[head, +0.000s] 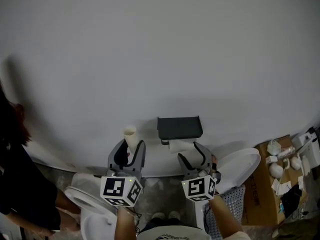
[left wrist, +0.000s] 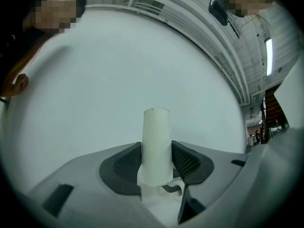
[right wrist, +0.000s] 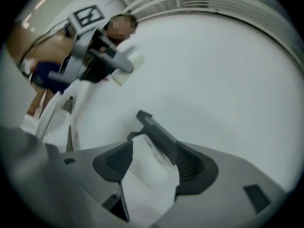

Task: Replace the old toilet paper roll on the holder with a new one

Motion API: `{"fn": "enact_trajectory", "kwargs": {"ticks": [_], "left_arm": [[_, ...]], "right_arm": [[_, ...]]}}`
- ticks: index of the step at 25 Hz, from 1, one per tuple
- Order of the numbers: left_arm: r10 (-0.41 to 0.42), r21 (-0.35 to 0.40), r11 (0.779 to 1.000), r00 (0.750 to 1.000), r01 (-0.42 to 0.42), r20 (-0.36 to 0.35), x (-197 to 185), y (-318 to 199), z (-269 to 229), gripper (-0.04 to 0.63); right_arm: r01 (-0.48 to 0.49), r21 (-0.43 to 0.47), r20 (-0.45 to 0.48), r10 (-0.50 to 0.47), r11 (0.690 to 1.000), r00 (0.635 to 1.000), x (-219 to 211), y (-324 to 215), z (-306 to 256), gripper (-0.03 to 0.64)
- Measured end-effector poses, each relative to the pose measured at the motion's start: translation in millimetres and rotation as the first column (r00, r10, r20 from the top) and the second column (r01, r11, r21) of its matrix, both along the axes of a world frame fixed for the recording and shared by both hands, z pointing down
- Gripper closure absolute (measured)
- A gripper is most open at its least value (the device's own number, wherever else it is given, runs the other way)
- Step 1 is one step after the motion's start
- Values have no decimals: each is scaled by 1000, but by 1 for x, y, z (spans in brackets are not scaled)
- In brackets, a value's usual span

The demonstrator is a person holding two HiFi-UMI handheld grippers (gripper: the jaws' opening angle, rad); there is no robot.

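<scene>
the new roll (right wrist: 149, 175) sat clamped between the right claw's (head: 193, 157) pads, just under the black holder (head: 180, 127) on the wall (head: 160, 44), judged ready for seating there. the left claw (head: 131, 150) gripped the empty tube (left wrist: 156, 146) upright, held aside, likely to keep the holder clear. bare wall above gave room; a toilet lid (head: 240, 165) and a box (head: 270, 184) crowded the right.

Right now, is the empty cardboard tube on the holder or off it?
Off. The cardboard tube is clamped upright between the left gripper's jaws, well to the left of the holder in the head view.
</scene>
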State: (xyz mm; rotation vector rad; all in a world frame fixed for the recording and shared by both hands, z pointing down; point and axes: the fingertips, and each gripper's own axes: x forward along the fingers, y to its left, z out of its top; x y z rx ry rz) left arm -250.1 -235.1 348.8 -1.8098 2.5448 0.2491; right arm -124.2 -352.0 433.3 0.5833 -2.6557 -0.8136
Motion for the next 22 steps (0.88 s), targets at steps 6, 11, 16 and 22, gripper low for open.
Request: {"fn": "enact_trajectory", "kwargs": {"ticks": [6,11,16,22], "left_arm": [[14,14,1000,1000,-14,11,7,-8,-9,397],[5,24,1000,1000,-6,17,11,-7,-16,397],[0,27,1000,1000,0,17,15,-5,-16,397],[-7,20,1000,1000,7,29,16,-5,-18,397]], "right_arm": [[-58,-232,371,144,971,918,34,-27,-76,483],[-69,-321,462,220,944,859,47,-38,-95,543],[-81,-386,473,272,919,838,54,-39,-87,581],[-94,-387,471,284,917,835,57,-43,-90,592]]}}
